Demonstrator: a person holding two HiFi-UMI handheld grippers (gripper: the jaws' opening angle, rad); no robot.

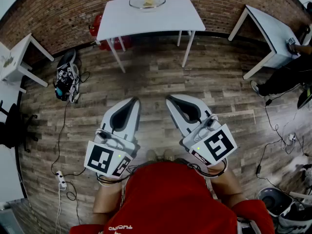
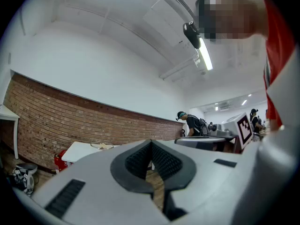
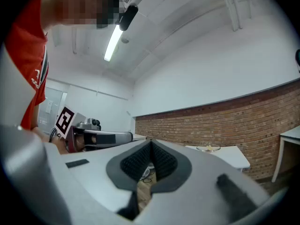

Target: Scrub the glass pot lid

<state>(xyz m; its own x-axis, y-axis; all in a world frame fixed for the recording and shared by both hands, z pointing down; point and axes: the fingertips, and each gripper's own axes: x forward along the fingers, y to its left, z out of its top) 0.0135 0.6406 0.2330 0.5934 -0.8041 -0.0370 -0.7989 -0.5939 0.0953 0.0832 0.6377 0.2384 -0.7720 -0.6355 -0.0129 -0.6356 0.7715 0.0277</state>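
Left gripper (image 1: 133, 101) and right gripper (image 1: 171, 99) held near, jaws pressed together on nothing; lid (image 1: 139, 3) set on far table (image 1: 146, 22).

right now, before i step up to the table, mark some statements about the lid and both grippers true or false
1. The left gripper and right gripper are both shut and empty. True.
2. The glass pot lid sits on the white table by the brick wall. True.
3. The left gripper touches the lid. False: it is held over the wooden floor, apart from the table.
4. Nothing shows within the lid's rim. False: a yellowish thing lies there.
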